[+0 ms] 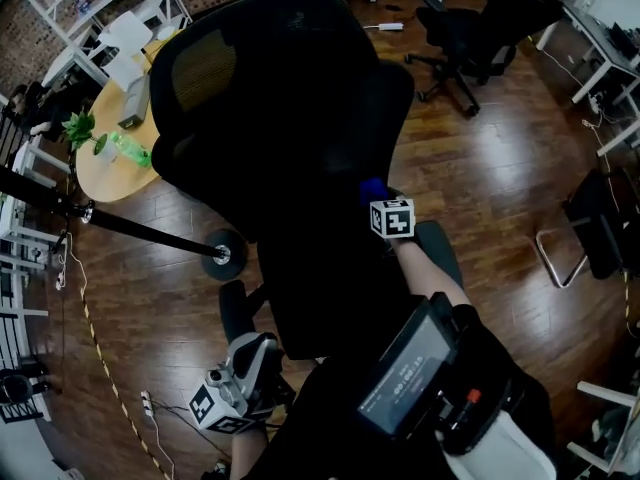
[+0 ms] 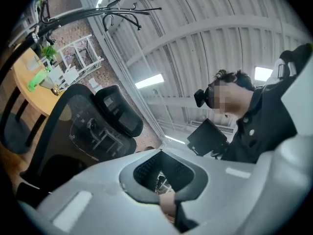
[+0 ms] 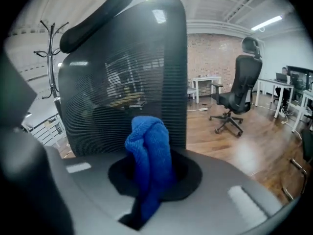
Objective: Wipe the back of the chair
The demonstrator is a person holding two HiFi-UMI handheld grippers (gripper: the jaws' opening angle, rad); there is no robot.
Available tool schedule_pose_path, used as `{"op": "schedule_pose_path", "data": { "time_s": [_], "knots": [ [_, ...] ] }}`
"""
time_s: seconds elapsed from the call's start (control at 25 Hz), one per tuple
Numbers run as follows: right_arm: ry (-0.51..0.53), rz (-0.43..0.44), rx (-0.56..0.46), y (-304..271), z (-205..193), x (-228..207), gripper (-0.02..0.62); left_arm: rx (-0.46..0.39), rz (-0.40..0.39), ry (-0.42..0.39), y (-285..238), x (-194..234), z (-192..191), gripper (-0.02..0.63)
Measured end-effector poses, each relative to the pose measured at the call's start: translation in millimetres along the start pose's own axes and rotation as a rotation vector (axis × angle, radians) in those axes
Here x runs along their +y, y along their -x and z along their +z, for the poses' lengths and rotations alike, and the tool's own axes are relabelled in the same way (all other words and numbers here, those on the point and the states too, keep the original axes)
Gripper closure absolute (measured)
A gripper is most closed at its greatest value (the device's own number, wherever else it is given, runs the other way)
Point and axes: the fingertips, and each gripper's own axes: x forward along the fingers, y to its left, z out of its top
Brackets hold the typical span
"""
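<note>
A black mesh office chair [image 1: 290, 118] fills the middle of the head view, its back toward me. My right gripper [image 1: 376, 202] is shut on a bunched blue cloth [image 1: 372, 188] held close against the lower right of the chair's back. In the right gripper view the blue cloth [image 3: 149, 153] sticks up between the jaws, right in front of the mesh back [image 3: 122, 82]. My left gripper [image 1: 250, 363] hangs low at the left by the chair's base, off the chair. It points upward past the chair [image 2: 83, 126], and its jaws look shut with nothing in them.
A round wooden table [image 1: 105, 168] with a green bottle [image 1: 130, 150] and a plant stands at the left. A coat stand's round base [image 1: 222, 254] sits near the chair. Another black chair [image 1: 470, 38] stands at the back right, and a cable [image 1: 100, 368] runs along the floor.
</note>
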Motion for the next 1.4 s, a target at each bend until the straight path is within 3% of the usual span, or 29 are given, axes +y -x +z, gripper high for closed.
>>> {"op": "schedule_pose_path", "data": {
  "time_s": [0.32, 0.48, 0.72, 0.88, 1.04, 1.16, 1.4],
  "knots": [
    [-0.073, -0.151, -0.122, 39, 22, -41, 0.565, 0.000, -0.034, 0.021, -9, -1, -3, 0.603],
    [-0.085, -0.193, -0.070, 32, 0, -44, 0.565, -0.023, -0.003, 0.006, 5, 0, 3, 0.603],
    [-0.129, -0.185, 0.088, -8, -53, -6, 0.565, -0.057, 0.137, -0.016, 55, 4, 16, 0.603],
    [-0.126, -0.102, 0.154, -40, -76, 66, 0.565, -0.095, 0.244, -0.038, 94, 4, 30, 0.603],
    [-0.098, 0.043, 0.200, -62, -90, 166, 0.565, -0.139, 0.330, -0.075, 134, 0, 42, 0.603],
    [-0.046, 0.187, 0.236, -68, -101, 241, 0.565, -0.164, 0.366, -0.094, 155, -5, 48, 0.603],
    [0.010, 0.400, 0.225, -66, -101, 340, 0.565, -0.196, 0.392, -0.115, 184, -13, 52, 0.603]
  ]
}}
